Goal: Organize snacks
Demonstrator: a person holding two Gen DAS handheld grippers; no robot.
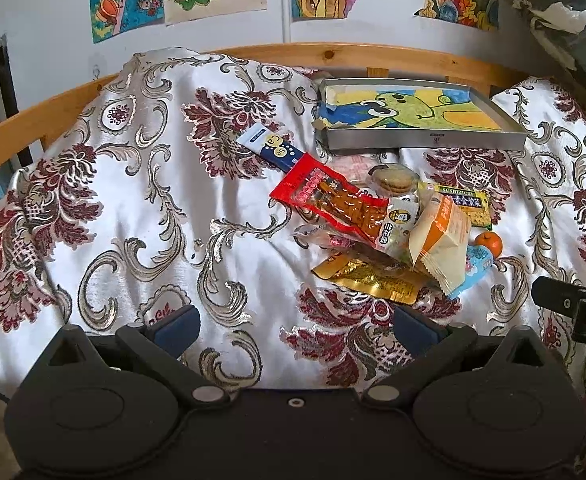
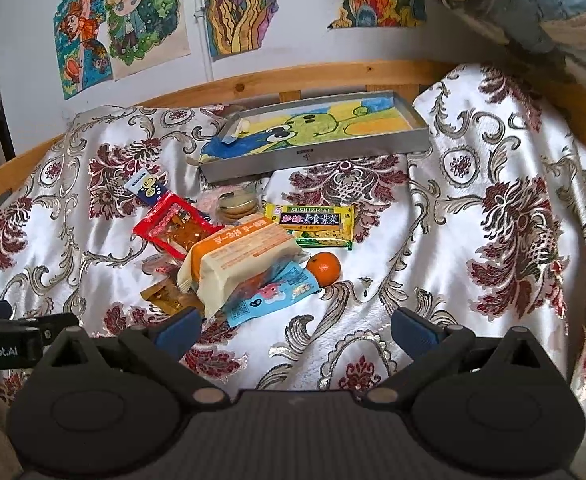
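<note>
We hold both claws low over the bed, nearest to us; the left claw (image 1: 295, 330) has its fingers spread wide apart and grips nothing; the right claw (image 2: 295, 330) is likewise spread wide and empty, and its blue pads (image 2: 413, 328) hang above the patterned bedspread (image 2: 493, 240). Just beyond the claws lies the heap of snacks; the gold packet (image 1: 369, 280) and the light blue packet (image 2: 273, 296) sit at its near edge; the cream and orange packet (image 2: 241, 260) lies on top of the heap, overlapping the blue one; a small orange (image 2: 324, 267) rests just beside them to the right. Further on we see the red packet (image 1: 329, 196), the stack of biscuits (image 2: 235, 205) in clear wrap, and the yellow seaweed packet (image 2: 313, 226) lying flat and apart from the heap. A blue and white tube (image 1: 271, 148) lies behind the red packet. Beyond all of these sits the grey metal tray (image 2: 317, 158), lined with a frog drawing; farthest back are the wooden bed rail (image 1: 373, 54) and the drawings on the wall (image 2: 125, 28).
</note>
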